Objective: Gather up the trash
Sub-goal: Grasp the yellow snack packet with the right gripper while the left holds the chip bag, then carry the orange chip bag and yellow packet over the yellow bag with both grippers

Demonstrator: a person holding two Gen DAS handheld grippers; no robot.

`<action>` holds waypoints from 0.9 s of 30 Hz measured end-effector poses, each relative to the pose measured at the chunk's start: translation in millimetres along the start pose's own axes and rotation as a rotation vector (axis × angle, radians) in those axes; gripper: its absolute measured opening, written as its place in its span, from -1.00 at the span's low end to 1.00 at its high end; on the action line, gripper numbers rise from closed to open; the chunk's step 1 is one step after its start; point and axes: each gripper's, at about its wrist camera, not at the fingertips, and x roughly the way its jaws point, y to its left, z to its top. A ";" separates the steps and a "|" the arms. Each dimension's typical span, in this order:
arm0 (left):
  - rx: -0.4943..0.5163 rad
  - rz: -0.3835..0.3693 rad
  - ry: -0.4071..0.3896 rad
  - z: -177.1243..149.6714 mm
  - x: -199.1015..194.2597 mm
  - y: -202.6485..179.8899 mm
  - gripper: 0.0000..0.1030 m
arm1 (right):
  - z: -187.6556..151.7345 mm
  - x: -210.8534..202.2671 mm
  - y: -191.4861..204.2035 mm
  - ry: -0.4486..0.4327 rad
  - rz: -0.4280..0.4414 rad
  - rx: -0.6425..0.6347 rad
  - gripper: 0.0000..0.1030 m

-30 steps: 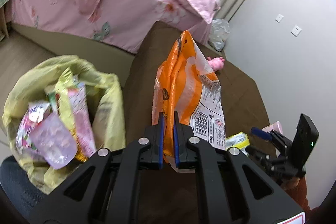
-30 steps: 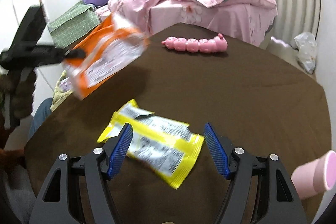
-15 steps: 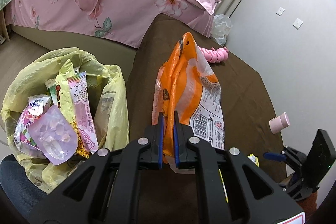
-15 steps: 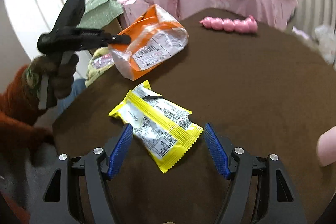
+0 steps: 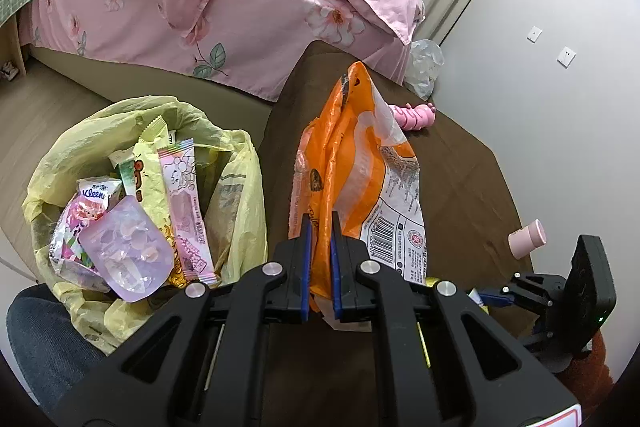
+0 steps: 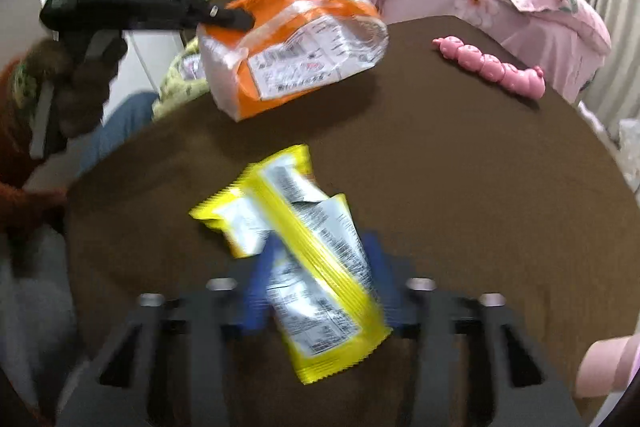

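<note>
The left gripper [image 5: 320, 267] was black with blue pads [image 5: 306, 267], silver screws, and seemingly a red-edged label.

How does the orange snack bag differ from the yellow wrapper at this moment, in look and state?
The orange snack bag is larger and puffed, hanging in the air, clamped at one end by the left tool. The yellow wrapper is smaller, flatter and creased, and lies between the right tool's blue pads; blur hides whether they have closed on it. The orange bag is beside the trash bag. Both show printed white label panels.
</note>
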 end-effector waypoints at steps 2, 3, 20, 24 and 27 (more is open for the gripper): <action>-0.002 -0.006 -0.010 0.3 -4.5 0.8 -0.86 | 1.4 -9.4 -1.6 -0.023 -0.010 0.023 -0.60; -0.002 -0.009 -0.015 0.3 -6.7 0.5 -0.86 | 1.6 -12.4 -1.9 -0.035 -0.009 0.036 -0.61; 0.007 0.016 -0.182 6.7 -86.7 18.7 -0.86 | 82.6 -76.4 0.8 -0.322 -0.039 0.160 -0.67; -0.023 0.088 -0.234 4.7 -112.9 43.4 -0.86 | 113.3 -75.7 15.3 -0.359 -0.014 0.120 -0.67; -0.064 0.169 -0.254 1.1 -128.9 67.7 -0.86 | 138.6 -68.4 30.2 -0.379 0.018 0.078 -0.67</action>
